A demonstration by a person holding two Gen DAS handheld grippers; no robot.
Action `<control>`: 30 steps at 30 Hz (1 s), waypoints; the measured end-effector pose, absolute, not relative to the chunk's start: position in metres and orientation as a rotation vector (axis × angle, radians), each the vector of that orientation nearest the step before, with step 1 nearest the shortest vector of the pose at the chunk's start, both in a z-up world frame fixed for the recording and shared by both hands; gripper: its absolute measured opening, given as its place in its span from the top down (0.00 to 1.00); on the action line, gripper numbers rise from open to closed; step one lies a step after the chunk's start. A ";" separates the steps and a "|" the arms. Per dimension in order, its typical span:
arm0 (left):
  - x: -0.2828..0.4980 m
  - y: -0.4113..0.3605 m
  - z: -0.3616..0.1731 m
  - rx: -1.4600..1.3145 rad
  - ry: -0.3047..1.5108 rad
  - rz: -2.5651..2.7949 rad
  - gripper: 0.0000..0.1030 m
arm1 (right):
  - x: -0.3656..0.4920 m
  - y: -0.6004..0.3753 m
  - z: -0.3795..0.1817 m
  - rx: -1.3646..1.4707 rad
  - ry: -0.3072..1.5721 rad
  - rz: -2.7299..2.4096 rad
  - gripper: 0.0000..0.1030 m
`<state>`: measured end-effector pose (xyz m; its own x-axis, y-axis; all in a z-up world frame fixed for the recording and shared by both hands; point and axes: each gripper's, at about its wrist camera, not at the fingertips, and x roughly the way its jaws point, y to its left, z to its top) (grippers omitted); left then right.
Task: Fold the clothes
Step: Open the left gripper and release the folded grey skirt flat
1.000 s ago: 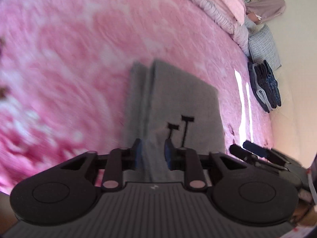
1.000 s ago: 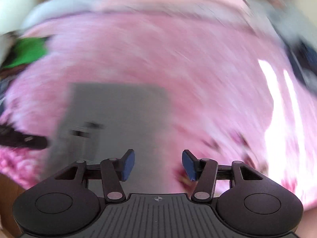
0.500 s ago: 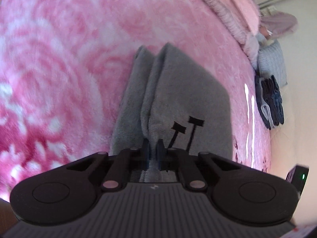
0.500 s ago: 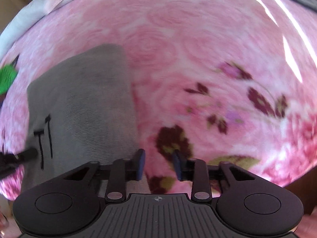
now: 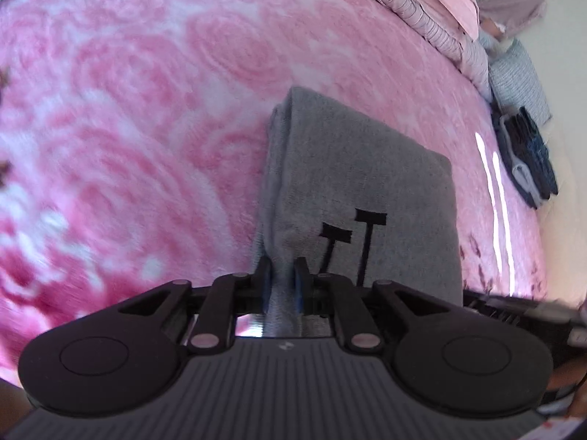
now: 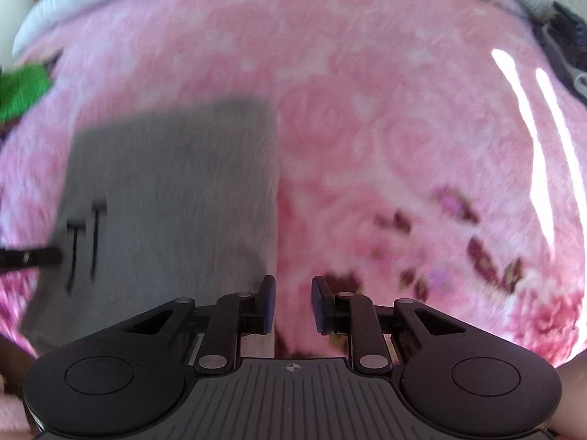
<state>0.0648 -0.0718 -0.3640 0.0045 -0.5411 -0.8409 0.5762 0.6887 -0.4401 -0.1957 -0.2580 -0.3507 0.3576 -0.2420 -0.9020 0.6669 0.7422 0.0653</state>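
A folded grey garment (image 5: 367,168) with a black "TT" mark lies on the pink blanket (image 5: 146,128). My left gripper (image 5: 282,267) pinches a raised fold at the garment's near left edge; its jaws are starting to open, with cloth still between the pads. In the right wrist view the same grey garment (image 6: 172,190) lies to the left, and the left gripper's black finger (image 6: 29,256) touches its left side. My right gripper (image 6: 292,286) hovers at the garment's near right edge. Its jaws are closing, and only blanket shows in the gap between them.
A stack of folded dark clothes (image 5: 528,154) and a checked grey cushion (image 5: 521,80) lie at the blanket's far right. A pink quilt (image 5: 422,0) runs along the back. Something green (image 6: 22,91) sits at the far left. Dark floral print (image 6: 488,260) marks the blanket's near right.
The left jaws came together on the garment's near left fold and lifted it slightly. The right jaws narrowed from wide apart, and that gripper settled at the garment's right edge.
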 end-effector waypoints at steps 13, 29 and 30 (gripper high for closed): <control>0.079 -0.173 -0.370 0.351 1.050 -0.984 0.87 | -0.116 -0.283 -0.380 0.267 0.908 -0.490 0.82; 0.034 -0.086 -0.331 0.219 1.147 -0.966 0.88 | -0.185 -0.226 -0.342 0.372 1.037 -0.403 0.82; 0.028 -0.079 -0.337 0.222 1.179 -0.952 0.88 | -0.187 -0.220 -0.351 0.369 1.075 -0.412 0.82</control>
